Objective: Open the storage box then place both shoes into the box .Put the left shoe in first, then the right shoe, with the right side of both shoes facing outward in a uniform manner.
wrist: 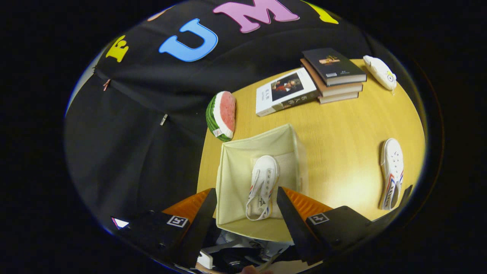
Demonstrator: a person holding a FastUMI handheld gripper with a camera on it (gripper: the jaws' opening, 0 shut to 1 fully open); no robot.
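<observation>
Gripper point(243, 213) fingers spread wide above the fabric storage box point(232, 179), holding nothing. One white sneaker point(262, 186) lies inside; the second sneaker point(392, 171) lies on the table well right of the box. Risk: a misoriented grasp would face it the wrong way.

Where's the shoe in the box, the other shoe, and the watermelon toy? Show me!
Shoe in the box point(262, 186), gripper view: on its laced upper.
Shoe on the table point(392, 171), gripper view: on its laced upper.
Watermelon toy point(227, 111), gripper view: on its red face.
</observation>
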